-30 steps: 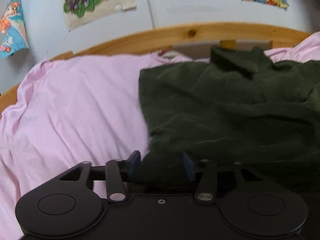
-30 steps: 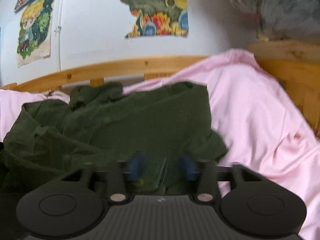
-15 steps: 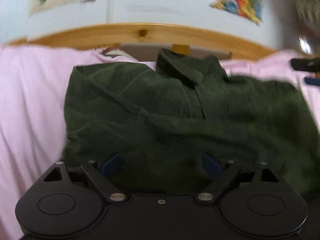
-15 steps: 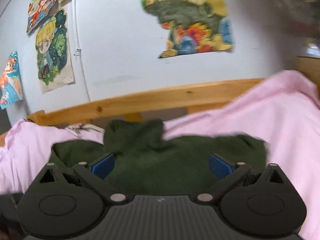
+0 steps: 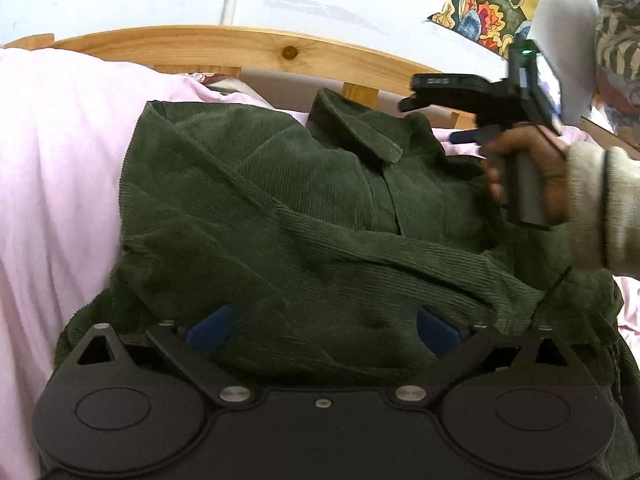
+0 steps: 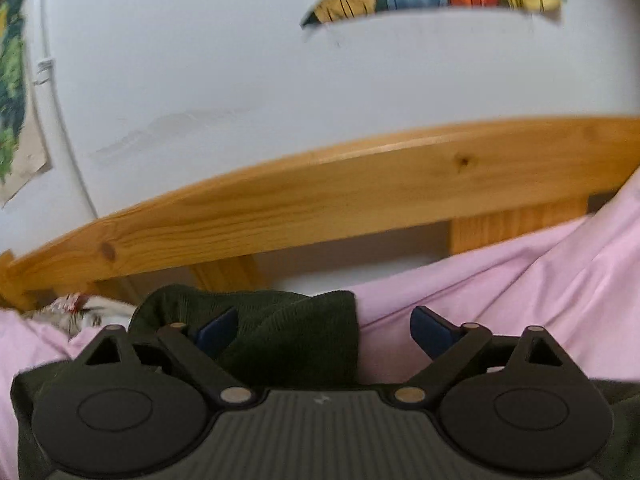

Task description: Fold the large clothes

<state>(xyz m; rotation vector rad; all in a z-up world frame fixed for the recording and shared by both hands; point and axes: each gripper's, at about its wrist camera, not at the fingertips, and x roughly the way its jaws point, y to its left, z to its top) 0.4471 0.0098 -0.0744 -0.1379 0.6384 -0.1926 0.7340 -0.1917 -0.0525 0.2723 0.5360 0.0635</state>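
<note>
I held the left gripper [image 5: 322, 330] low over the near edge of the dark green corduroy shirt [image 5: 280, 216], its blue fingers [image 5: 210, 330] spread wide apart with nothing between them. The shirt lay bunched on the pink sheet [image 5: 52, 184] of the bed, collar [image 5: 356, 128] toward the far side, with a folded band of cloth running across its middle. Pink sheet showed to the left of the garment and at the far right. Beyond the collar stood the wooden bed rail [image 5: 240, 50], and above it a pale wall with a colourful poster [image 5: 492, 8] at upper right. In the left wrist view, my right hand [image 5: 524, 168] gripped the handle of the right gripper [image 6: 324, 330], which hovered over the far right part of the shirt, near the collar. From the right wrist view, that gripper's fingers [image 6: 430, 330] were likewise wide open and held nothing; the left finger sat over a dark green fold of the shirt [image 6: 280, 336], the right finger over pink sheet [image 6: 520, 280]. The rail [image 6: 320, 200] crossed the view ahead. I could not tell whether either gripper touched the cloth.
</note>
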